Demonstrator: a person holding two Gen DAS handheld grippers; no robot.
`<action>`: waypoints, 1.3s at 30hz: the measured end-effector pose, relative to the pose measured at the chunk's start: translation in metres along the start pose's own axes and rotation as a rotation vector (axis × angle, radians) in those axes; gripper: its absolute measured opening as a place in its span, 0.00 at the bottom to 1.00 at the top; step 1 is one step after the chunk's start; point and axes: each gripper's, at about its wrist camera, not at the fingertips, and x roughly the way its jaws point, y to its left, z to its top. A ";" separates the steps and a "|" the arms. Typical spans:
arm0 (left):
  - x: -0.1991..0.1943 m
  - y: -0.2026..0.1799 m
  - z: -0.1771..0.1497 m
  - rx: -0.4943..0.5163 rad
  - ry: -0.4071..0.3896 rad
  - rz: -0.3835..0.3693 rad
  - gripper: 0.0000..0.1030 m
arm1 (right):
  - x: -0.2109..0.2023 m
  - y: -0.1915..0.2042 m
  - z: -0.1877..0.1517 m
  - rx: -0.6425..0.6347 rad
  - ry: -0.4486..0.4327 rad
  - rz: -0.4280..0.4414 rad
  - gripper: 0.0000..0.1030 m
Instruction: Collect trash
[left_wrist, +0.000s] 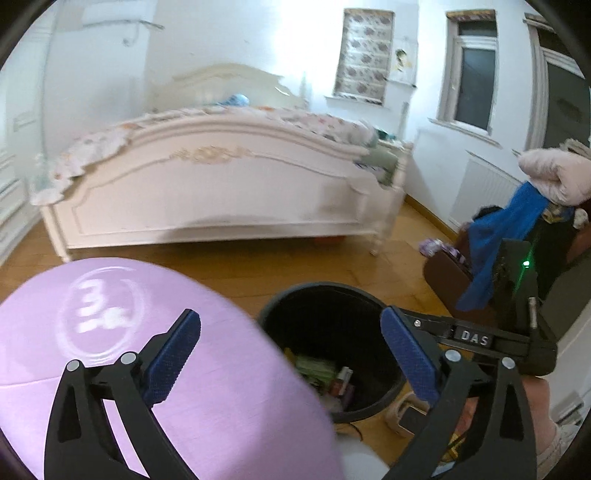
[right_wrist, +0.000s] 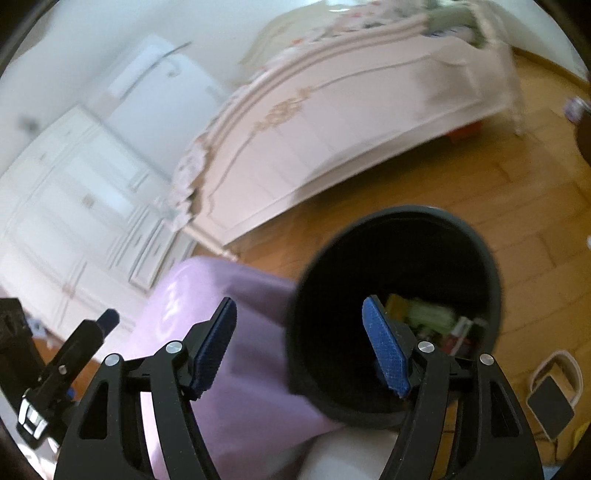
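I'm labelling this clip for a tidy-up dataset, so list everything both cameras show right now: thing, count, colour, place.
trash bin: one, black, on the wooden floor, wrappers and scraps inside.
purple bag: one, lilac with a white round logo, beside the bin, nearest the left camera.
bed: one, cream with gold trim, floral bedding, behind the bin.
wardrobe: one, white, beside the bed.
windows: two visible, one with a floral blind.
blue cloth: one, draped over dark furniture at right.
slipper: one, cream with a dark insole, next to the bin.
left gripper: black, blue pads, open, empty.
right gripper: black, blue pads, open, empty.
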 end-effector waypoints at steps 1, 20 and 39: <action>-0.011 0.009 -0.002 -0.014 -0.019 0.026 0.95 | 0.001 0.011 -0.001 -0.023 0.004 0.007 0.69; -0.152 0.167 -0.069 -0.321 -0.146 0.436 0.95 | 0.045 0.248 -0.075 -0.539 0.036 0.129 0.83; -0.176 0.178 -0.095 -0.321 -0.172 0.506 0.95 | 0.020 0.280 -0.105 -0.621 -0.108 0.162 0.92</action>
